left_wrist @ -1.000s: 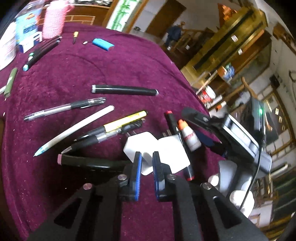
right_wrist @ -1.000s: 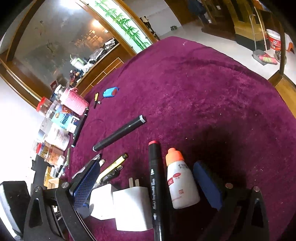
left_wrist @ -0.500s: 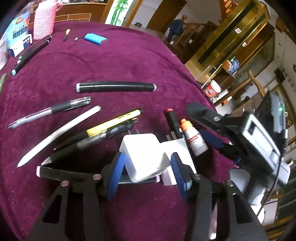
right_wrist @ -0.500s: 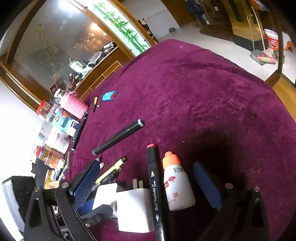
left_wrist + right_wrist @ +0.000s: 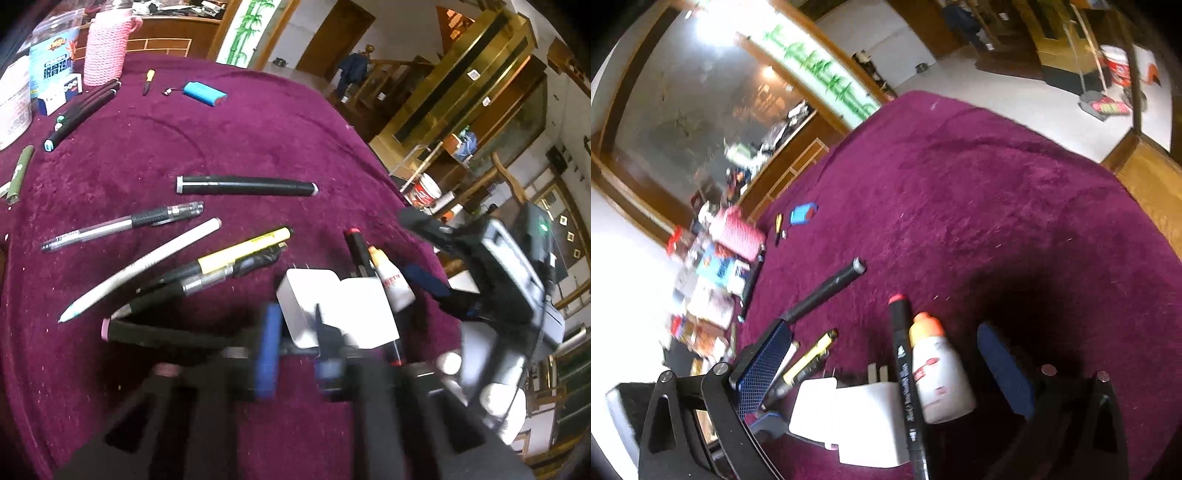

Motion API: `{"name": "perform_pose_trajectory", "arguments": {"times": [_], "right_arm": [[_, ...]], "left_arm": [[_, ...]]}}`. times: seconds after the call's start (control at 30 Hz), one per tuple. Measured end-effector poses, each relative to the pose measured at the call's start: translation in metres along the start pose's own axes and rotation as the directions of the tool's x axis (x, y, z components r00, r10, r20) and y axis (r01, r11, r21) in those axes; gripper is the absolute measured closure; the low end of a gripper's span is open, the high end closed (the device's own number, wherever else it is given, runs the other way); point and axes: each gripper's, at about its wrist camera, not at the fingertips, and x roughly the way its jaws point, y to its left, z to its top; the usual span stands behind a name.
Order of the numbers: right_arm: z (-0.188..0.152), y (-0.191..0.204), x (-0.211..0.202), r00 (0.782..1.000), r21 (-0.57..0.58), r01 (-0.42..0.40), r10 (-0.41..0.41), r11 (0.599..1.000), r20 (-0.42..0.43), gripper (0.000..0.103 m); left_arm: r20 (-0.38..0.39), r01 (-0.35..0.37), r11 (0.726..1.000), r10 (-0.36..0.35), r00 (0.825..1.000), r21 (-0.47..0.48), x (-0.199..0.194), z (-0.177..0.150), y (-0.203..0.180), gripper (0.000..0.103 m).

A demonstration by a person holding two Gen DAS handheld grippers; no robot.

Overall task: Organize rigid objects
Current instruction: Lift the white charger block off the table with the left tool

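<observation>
Two white chargers lie side by side on the purple cloth, and my left gripper (image 5: 295, 347) is shut on the near end of the left charger (image 5: 306, 295), a blue pad on each side. The second charger (image 5: 365, 314) touches it on the right. My right gripper (image 5: 884, 332) stands wide open around a black marker with a red cap (image 5: 899, 332), a small white bottle with an orange cap (image 5: 938, 373) and the chargers (image 5: 864, 417), its pads apart from all of them. In the left wrist view it (image 5: 404, 242) comes in from the right.
Several pens fan out to the left: a black marker (image 5: 245, 186), a gel pen (image 5: 122, 223), a white pen (image 5: 144, 266), a yellow pen (image 5: 243, 249). A pink knitted holder (image 5: 105, 48), boxes and a blue pack (image 5: 205, 94) stand at the back. The table edge (image 5: 388, 173) curves away on the right.
My left jaws were shut in front of the chargers, then spread wide around the left charger, and now stand narrower against its sides. The right gripper has stayed open around the marker and bottle.
</observation>
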Motion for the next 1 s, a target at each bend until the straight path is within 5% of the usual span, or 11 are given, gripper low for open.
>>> {"name": "perform_pose_trajectory", "arguments": {"times": [0.03,0.1,0.2,0.33,0.57,0.73,0.8,0.9,1.0], "right_arm": [[0.002,-0.003,-0.002,1.000,0.018,-0.004,0.004,1.000,0.006,0.001],[0.005,-0.010,-0.002,1.000,0.053,-0.014,0.014,0.998,0.004,0.001],[0.006,-0.013,0.001,1.000,0.077,-0.015,0.015,0.997,-0.007,0.001],[0.007,-0.012,0.004,1.000,0.071,0.009,-0.008,0.997,-0.006,0.001],[0.004,-0.010,0.013,0.999,0.061,0.000,0.003,0.998,-0.046,0.001],[0.003,-0.013,0.013,0.999,0.069,-0.001,0.004,0.998,-0.048,0.001],[0.003,-0.013,0.012,0.999,0.074,-0.003,0.007,0.997,-0.048,0.001],[0.002,-0.013,0.012,0.999,0.071,-0.004,0.007,0.997,-0.052,0.001],[0.003,-0.015,0.011,0.998,0.075,-0.007,0.011,0.997,-0.054,0.001]], "left_arm": [[0.011,0.002,1.000,-0.003,1.000,0.006,0.003,0.003,-0.002,0.056],[0.002,0.006,0.998,-0.006,1.000,0.065,0.017,0.014,-0.012,0.053],[-0.048,-0.016,0.983,0.025,0.999,0.181,0.043,0.031,-0.033,0.053],[-0.178,0.053,0.970,-0.011,0.984,0.237,0.068,0.039,-0.048,0.052],[-0.392,0.287,0.938,-0.193,0.899,0.196,0.042,-0.007,-0.047,0.058],[-0.258,0.200,0.964,-0.152,0.954,0.174,-0.011,-0.027,-0.033,0.053],[-0.178,0.138,0.960,-0.096,0.979,0.242,-0.029,-0.036,-0.040,0.043],[-0.148,0.103,0.935,-0.055,0.987,0.340,-0.035,-0.049,-0.057,0.040],[-0.145,0.040,0.880,0.033,0.989,0.472,-0.020,-0.065,-0.076,0.037]]}}
